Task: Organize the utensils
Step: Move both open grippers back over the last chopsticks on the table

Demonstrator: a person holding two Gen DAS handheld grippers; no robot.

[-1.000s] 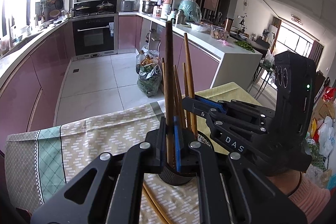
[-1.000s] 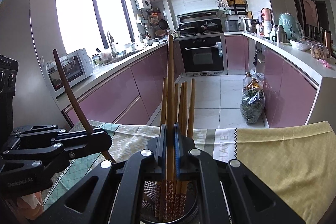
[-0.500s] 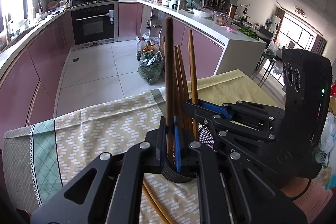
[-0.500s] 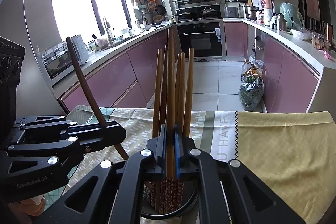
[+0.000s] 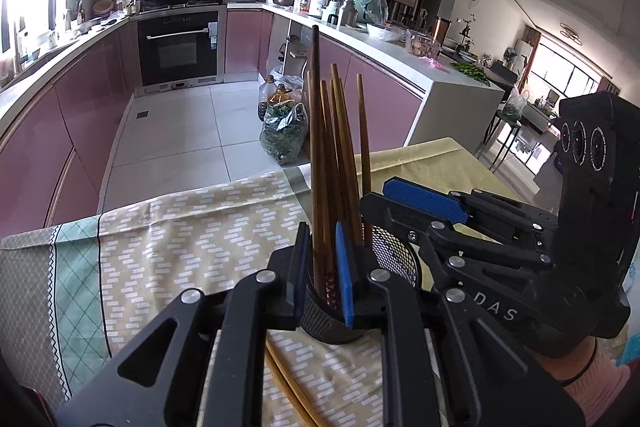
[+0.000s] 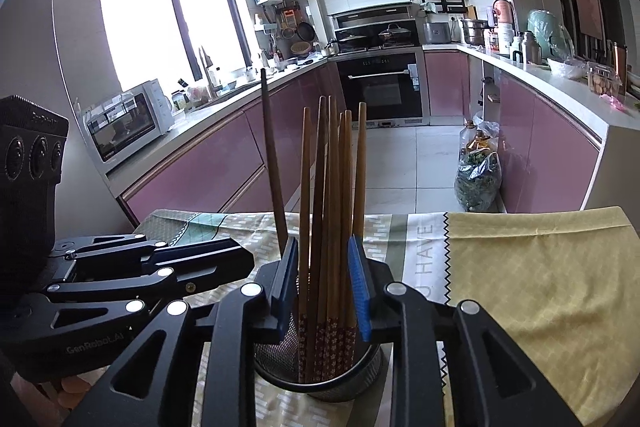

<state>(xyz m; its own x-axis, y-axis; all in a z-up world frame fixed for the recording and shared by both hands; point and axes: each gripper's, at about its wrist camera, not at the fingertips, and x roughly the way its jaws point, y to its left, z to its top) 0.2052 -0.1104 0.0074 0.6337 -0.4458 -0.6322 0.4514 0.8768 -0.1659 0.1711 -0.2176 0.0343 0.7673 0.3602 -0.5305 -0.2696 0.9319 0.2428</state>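
Note:
A black mesh utensil cup point(image 5: 394, 255) point(image 6: 320, 379) stands on the table and holds several wooden chopsticks point(image 5: 340, 147) point(image 6: 332, 211) upright. My left gripper point(image 5: 322, 275) is over the cup, jaws slightly apart, with a darker chopstick point(image 5: 316, 155) point(image 6: 272, 163) between its pads; whether the pads still press it is unclear. My right gripper point(image 6: 322, 287) is open just above the cup, its blue pads point(image 6: 358, 287) either side of the chopstick bundle without gripping it. It also shows in the left wrist view point(image 5: 424, 199).
Two more chopsticks point(image 5: 288, 387) lie on the patterned tablecloth point(image 5: 180, 227) under my left gripper. A yellow cloth point(image 6: 540, 275) covers the table's right part. Beyond the table edge is the kitchen floor with a bag of greens point(image 6: 478, 179).
My right gripper has opened and let its chopstick drop into the cup. My left gripper has lowered the dark chopstick toward the cup and its jaws have parted a little.

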